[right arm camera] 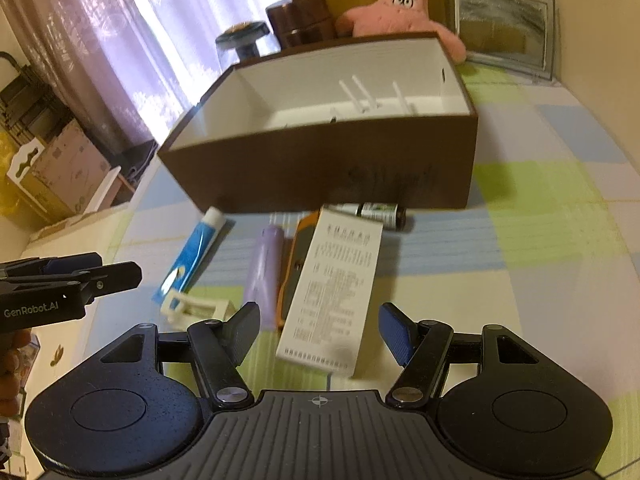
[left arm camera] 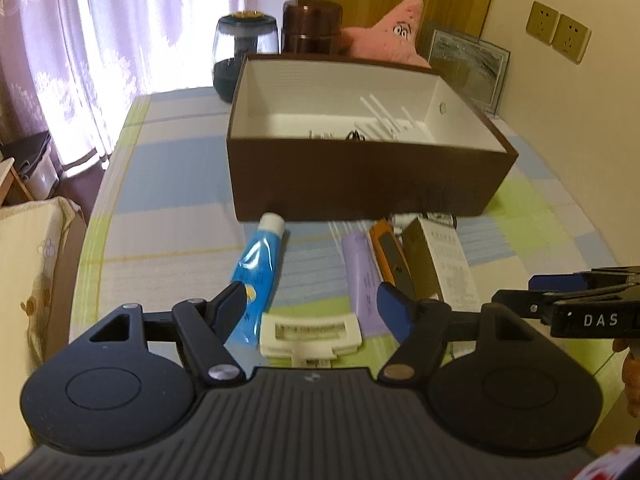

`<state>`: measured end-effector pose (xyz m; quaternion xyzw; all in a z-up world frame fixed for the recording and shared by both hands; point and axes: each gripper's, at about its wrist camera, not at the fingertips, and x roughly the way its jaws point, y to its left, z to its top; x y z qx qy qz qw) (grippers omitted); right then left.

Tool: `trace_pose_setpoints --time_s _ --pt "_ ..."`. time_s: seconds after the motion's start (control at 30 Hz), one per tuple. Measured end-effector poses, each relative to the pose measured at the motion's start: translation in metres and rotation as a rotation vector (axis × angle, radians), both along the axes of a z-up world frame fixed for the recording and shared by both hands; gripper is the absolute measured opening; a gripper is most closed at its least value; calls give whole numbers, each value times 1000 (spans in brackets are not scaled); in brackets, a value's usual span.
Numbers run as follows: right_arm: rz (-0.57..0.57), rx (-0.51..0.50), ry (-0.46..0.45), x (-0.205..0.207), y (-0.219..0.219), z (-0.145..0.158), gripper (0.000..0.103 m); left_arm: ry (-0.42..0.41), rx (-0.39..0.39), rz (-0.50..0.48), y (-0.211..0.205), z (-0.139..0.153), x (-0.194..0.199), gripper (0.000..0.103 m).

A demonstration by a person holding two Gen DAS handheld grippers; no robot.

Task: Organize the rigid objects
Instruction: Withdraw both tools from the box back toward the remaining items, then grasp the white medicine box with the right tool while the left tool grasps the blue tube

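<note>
On the checked tablecloth (left arm camera: 168,216) a brown box (left arm camera: 360,176) sits far from us. Our left gripper (left arm camera: 314,312) and right gripper (right arm camera: 320,330) gape wide, holding nothing, above the blue tube (left arm camera: 256,272) and white carton (right arm camera: 336,284)

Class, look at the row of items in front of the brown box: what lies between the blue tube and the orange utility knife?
A lilac tube lies between the blue tube and the orange utility knife, parallel to both; both wrist views show it.
</note>
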<state>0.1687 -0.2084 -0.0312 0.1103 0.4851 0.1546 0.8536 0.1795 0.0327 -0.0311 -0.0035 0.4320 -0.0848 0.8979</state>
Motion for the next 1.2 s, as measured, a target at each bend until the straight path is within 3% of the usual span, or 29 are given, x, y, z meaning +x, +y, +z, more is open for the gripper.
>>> trace_pose_setpoints --time_s 0.43,1.2 --pt "6 -7 48 -8 6 -16 63 39 13 -28 -10 -16 -14 67" --pt "-24 -18 78 12 10 -39 63 86 27 -29 -3 -39 2 64"
